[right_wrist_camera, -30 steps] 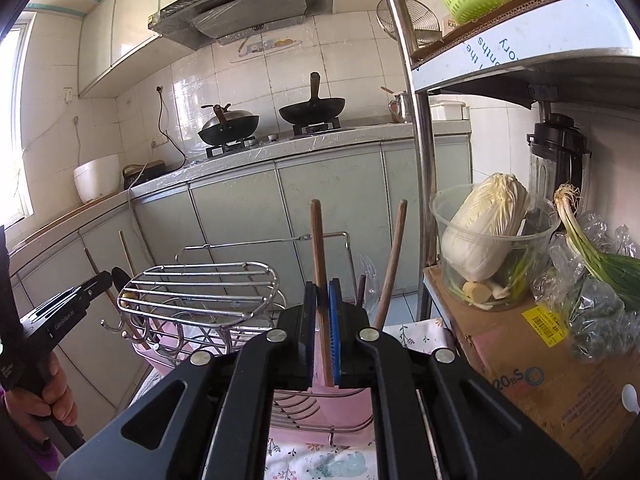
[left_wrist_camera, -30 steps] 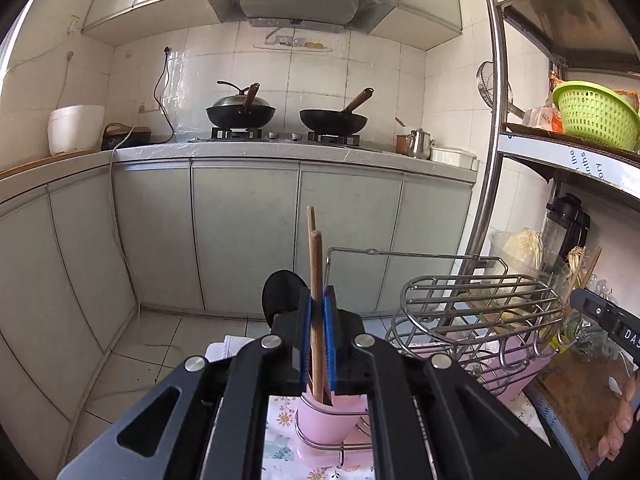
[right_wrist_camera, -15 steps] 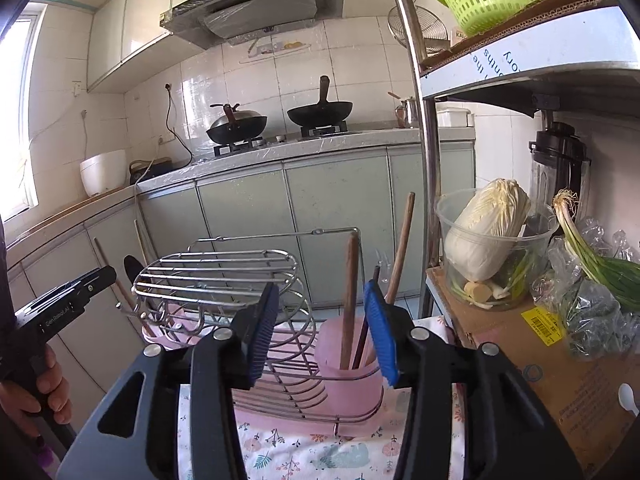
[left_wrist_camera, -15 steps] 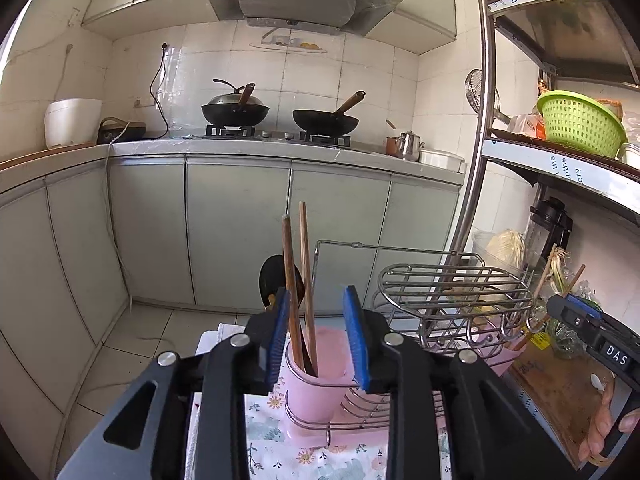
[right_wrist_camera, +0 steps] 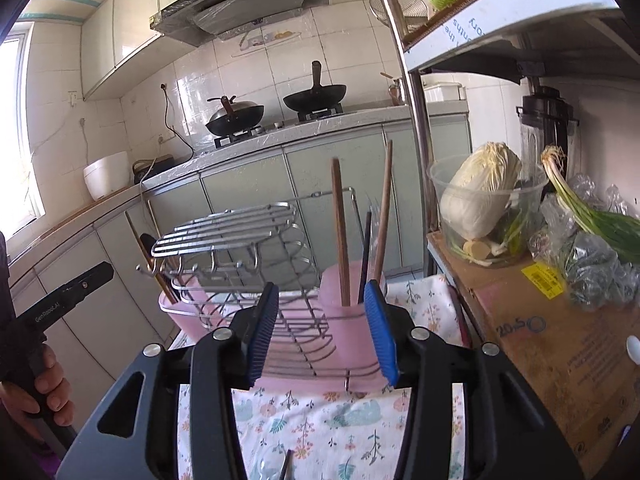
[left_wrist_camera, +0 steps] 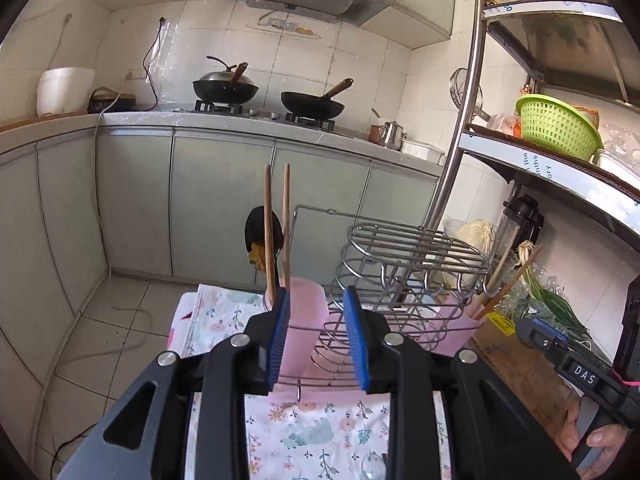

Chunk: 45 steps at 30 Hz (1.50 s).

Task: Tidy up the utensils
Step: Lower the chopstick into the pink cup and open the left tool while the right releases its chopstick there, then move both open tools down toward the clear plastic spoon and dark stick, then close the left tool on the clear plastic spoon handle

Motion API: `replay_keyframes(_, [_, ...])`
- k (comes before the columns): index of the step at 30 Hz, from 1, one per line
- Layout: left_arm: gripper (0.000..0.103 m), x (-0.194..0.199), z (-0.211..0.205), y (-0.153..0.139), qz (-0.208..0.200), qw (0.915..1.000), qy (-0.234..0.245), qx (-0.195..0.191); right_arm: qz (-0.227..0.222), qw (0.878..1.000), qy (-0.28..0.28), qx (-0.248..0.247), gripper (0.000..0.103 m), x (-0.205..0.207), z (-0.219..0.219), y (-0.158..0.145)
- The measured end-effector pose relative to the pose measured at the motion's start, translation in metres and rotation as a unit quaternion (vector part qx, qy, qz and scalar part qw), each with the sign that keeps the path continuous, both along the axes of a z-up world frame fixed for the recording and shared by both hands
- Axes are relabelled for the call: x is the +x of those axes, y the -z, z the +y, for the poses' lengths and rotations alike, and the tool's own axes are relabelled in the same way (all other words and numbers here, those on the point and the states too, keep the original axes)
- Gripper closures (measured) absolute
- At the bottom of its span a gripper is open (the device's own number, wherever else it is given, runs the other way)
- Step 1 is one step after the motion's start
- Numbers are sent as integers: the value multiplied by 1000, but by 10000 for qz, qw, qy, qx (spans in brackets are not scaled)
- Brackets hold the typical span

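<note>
A: Big picture first: what's on the table?

B: A flowered cloth [left_wrist_camera: 316, 436] covers it, and on that stands a wire dish rack [left_wrist_camera: 404, 276] with a pink tray under it. The rack has a raised wire shelf on top and a pink cup at each end.

A: And beside it?

B: On the right there's a metal shelf unit [right_wrist_camera: 416, 128]. A cardboard box [right_wrist_camera: 560, 332] sits on its lower level, carrying a clear tub with a napa cabbage [right_wrist_camera: 480, 192] and some green onions [right_wrist_camera: 592, 216]. A green basket [left_wrist_camera: 556, 126] is on the level above.

A: Where are the utensils?

B: In the cups. The left pink cup [left_wrist_camera: 304, 320] holds two wooden sticks [left_wrist_camera: 269, 240], standing nearly upright, with a dark spoon head behind them. The right pink cup [right_wrist_camera: 348, 312] holds a brown wooden handle [right_wrist_camera: 340, 232], a paler wooden one leaning right, and a thin dark piece between them.

A: And the tools in the person's hands?

B: The left gripper [left_wrist_camera: 318, 336] hangs just in front of its cup, blue pads parted about halfway, gripping nothing; the sticks stand free beyond them. The right gripper [right_wrist_camera: 322, 332] is the same, jaws apart and empty, with its cup showing between the pads and not touched.
</note>
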<state>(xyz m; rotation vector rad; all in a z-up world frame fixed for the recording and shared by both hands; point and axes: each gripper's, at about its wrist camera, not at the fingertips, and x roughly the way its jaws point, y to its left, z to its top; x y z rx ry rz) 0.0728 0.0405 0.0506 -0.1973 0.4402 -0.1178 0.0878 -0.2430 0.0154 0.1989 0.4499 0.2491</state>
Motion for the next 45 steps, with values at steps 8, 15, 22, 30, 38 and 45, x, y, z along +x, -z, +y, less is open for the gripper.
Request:
replay_keyframes(8, [76, -8, -14, 38, 717, 9963, 458, -131, 472, 9987, -135, 169, 58, -19, -4, 28])
replay_keyframes(15, [76, -6, -38, 92, 1757, 9792, 990, -214, 1154, 9923, -303, 349, 58, -22, -8, 64])
replay_keyframes(22, [77, 6, -56, 144, 3124, 9379, 1337, -702, 1804, 9805, -319, 717, 58, -21, -17, 95])
replay_keyframes(30, [83, 19, -92, 170, 3805, 9125, 1499, -124, 1978, 9758, -387, 845, 58, -22, -19, 105])
replay_keyframes(38, [83, 34, -113, 188, 4097, 9004, 1398, 434, 2054, 9734, -491, 894, 58, -22, -19, 111])
replay_keyframes(45, [94, 34, -116, 186, 3900, 9083, 1424, 501, 2153, 9711, -582, 852, 58, -19, -14, 114])
